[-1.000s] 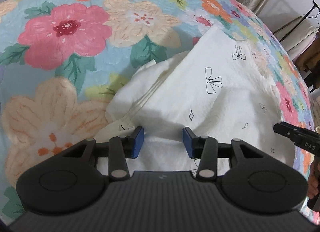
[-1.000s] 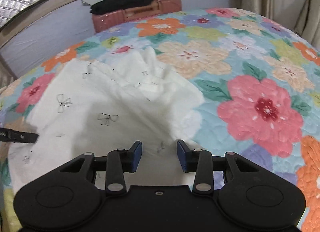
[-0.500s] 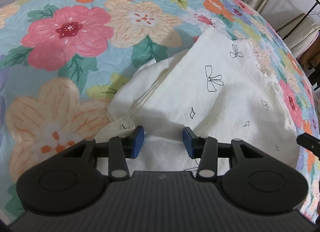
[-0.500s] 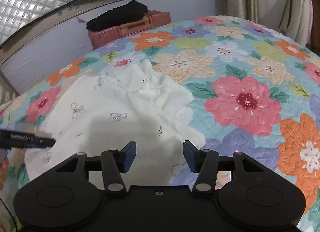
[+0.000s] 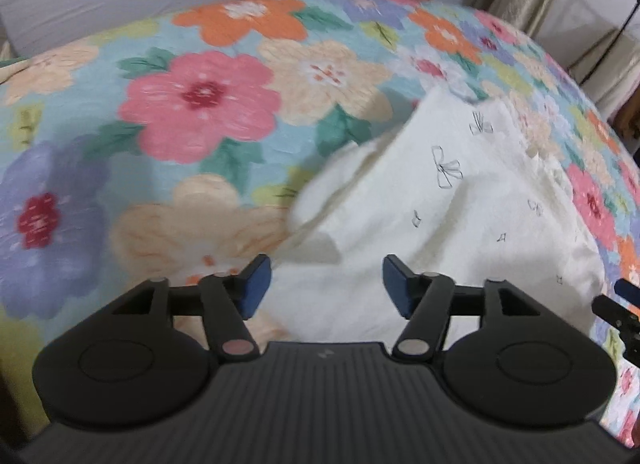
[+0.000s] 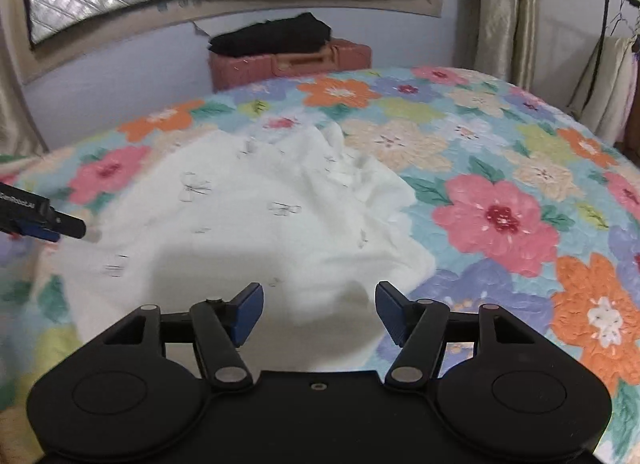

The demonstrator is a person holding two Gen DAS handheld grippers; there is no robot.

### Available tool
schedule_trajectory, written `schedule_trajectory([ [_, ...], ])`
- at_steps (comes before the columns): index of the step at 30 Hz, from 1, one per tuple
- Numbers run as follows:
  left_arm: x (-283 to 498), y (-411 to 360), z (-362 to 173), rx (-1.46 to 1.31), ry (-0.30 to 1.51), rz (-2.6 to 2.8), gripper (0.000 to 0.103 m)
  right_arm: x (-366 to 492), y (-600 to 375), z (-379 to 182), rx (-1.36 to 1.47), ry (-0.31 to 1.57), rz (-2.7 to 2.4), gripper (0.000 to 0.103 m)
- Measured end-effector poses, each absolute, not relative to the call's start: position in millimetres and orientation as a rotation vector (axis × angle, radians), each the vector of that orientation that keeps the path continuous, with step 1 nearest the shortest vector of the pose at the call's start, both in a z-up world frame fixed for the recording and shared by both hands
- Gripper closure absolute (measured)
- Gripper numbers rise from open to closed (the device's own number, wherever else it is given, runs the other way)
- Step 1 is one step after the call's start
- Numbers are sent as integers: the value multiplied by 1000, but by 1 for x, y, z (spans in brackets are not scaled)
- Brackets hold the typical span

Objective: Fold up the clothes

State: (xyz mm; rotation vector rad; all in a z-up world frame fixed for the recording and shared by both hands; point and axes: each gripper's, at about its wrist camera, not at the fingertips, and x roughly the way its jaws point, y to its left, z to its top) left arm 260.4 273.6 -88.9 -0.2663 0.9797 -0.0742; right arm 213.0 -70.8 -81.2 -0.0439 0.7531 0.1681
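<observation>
Right wrist view takes in most of the bed, spread with a quilted floral cover, and behind it a pink suitcase against the wall with a dark folded garment on top. On the bed lies the white garment, printed with small bow outlines, partly folded already and rumpled along its far edge. The left wrist view shows the same white garment with a layered fold edge running toward the camera on its left side.

The right claw hangs just above the near edge of the cloth, released, blue pads wide apart and holding nothing. The left claw is likewise released and empty over the near left part of the cloth.

The next fold, by my judgement, calls for both claws to pinch matching near corners, catching every layer at the fold edge, then lifting together and carrying the cloth evenly, so the rumpled far side does not bunch further.
</observation>
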Motion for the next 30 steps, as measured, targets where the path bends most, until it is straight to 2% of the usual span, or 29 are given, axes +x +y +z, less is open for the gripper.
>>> schedule_trajectory([
  [5, 248, 304, -99, -348, 1037, -61, 34, 189, -73, -82, -46, 769, 220, 35],
  [12, 249, 320, -111, -500, 1040, -104, 32, 152, -74, -118, 39, 924, 354, 33],
  [14, 249, 316, -110, -492, 1028, -130, 35, 148, -73, -126, 88, 980, 412, 33],
  [17, 248, 308, -105, -467, 1009, -189, 47, 141, -67, -135, 128, 1038, 502, 33],
  [18, 248, 305, -103, -462, 1007, -217, 48, 140, -65, -136, 126, 1048, 529, 33],
  [21, 249, 297, -104, -460, 1020, -246, 49, 140, -56, -138, 87, 1045, 540, 31],
  [22, 250, 295, -105, -462, 1031, -252, 49, 141, -55, -139, 94, 1042, 539, 27],
  [24, 252, 292, -112, -484, 1063, -255, 48, 143, -57, -143, 154, 1021, 524, 22],
  [26, 254, 291, -119, -516, 1089, -256, 48, 146, -58, -147, 217, 989, 497, 21],
  [27, 255, 290, -123, -536, 1099, -259, 48, 146, -58, -146, 227, 972, 485, 24],
  [29, 255, 290, -127, -587, 1105, -279, 48, 149, -57, -142, 227, 959, 491, 72],
  [30, 255, 289, -128, -614, 1105, -290, 48, 152, -56, -138, 218, 963, 509, 87],
])
